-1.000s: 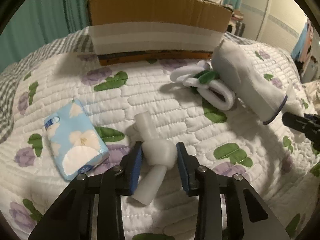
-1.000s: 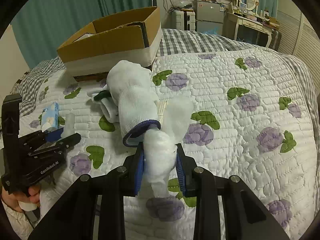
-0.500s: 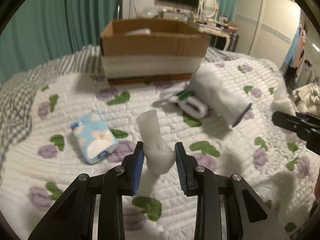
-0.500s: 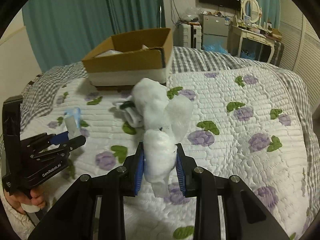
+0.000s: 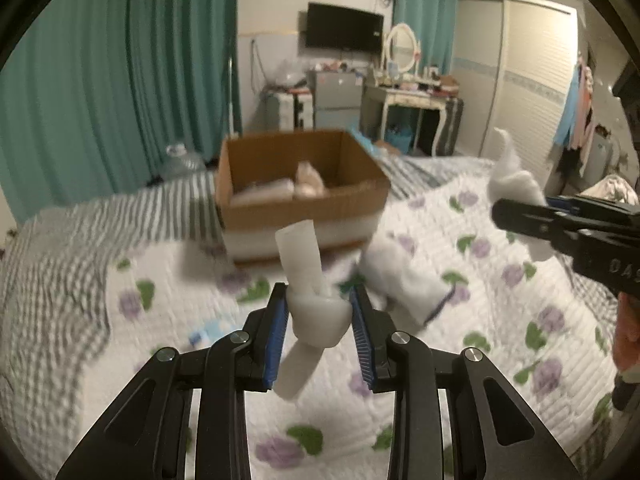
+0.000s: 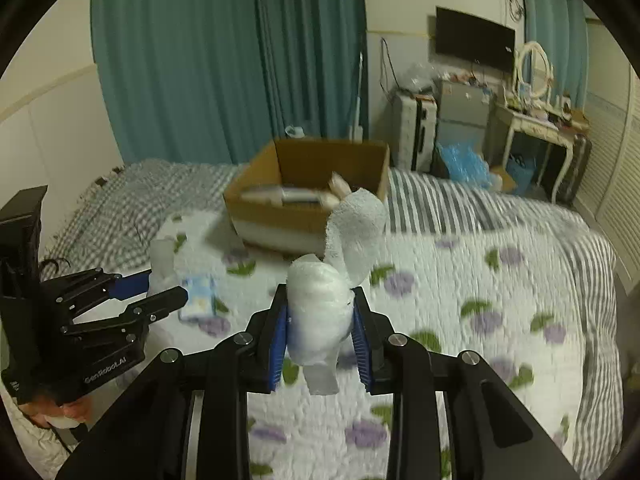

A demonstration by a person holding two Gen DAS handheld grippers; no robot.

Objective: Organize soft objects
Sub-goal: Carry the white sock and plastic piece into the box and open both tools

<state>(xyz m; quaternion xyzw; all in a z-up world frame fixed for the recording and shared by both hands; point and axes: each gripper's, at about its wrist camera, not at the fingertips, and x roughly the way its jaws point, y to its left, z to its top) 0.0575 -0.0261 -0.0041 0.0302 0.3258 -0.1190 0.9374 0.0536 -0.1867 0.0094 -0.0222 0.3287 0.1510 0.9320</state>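
Note:
My left gripper (image 5: 319,334) is shut on a knotted white foam strip (image 5: 310,300) and holds it in the air above the quilt. My right gripper (image 6: 320,338) is shut on a knotted white wadding piece (image 6: 324,300), also lifted; it shows at the right of the left wrist view (image 5: 516,184). An open cardboard box (image 5: 300,184) with soft items inside stands on the bed ahead of both grippers, also in the right wrist view (image 6: 308,196). A white sock bundle (image 5: 404,280) lies on the quilt.
A blue tissue pack (image 6: 198,296) lies on the floral quilt (image 6: 480,280) left of centre. The left gripper shows in the right wrist view (image 6: 160,292). Teal curtains, a dresser and a TV stand beyond the bed.
Both grippers have risen well above the quilt with their knotted pieces; the views now look over the box's rim into it. The sock bundle stayed on the quilt.

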